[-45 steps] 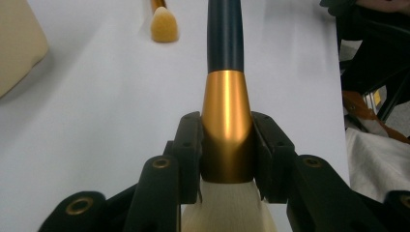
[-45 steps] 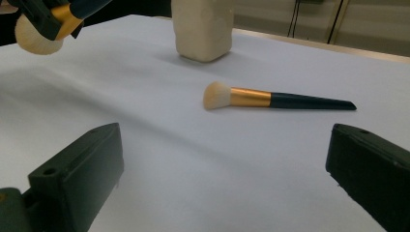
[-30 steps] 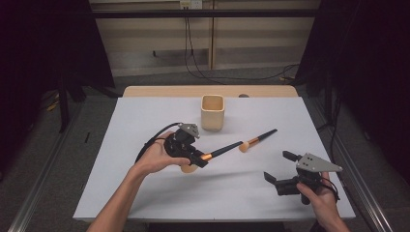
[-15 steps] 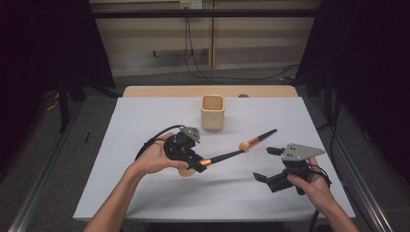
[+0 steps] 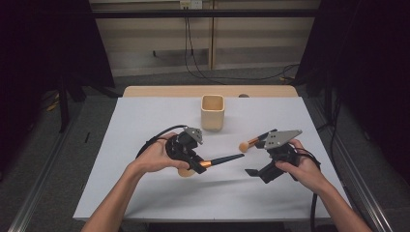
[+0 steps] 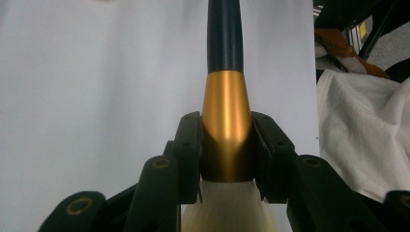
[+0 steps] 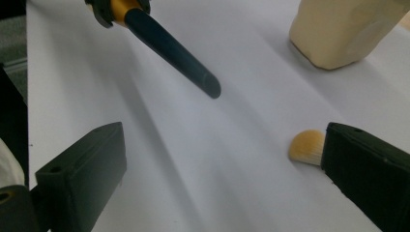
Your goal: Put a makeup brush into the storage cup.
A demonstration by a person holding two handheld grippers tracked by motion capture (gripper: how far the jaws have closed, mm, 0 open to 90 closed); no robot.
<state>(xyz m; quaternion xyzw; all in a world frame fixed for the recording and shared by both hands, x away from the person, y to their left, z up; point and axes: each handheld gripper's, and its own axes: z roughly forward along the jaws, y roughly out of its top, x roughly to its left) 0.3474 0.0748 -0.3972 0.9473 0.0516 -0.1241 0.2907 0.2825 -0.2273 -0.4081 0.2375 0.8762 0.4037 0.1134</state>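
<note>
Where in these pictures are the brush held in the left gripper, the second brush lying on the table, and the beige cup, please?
held brush (image 6: 226, 121), left gripper view, on its gold ferrule.
second brush (image 5: 245, 145), high view, on its orange bristle head.
beige cup (image 5: 212, 117), high view, on its front wall.

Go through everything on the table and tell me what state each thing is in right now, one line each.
Left gripper: shut on the big brush.
Big brush: held by its gold collar, dark handle pointing toward the right gripper, off the table.
Right gripper: open, nothing between its jaws.
Small brush: lying on the table, bristle end beside the right gripper.
Cup: upright, open top; inside not visible.
</note>
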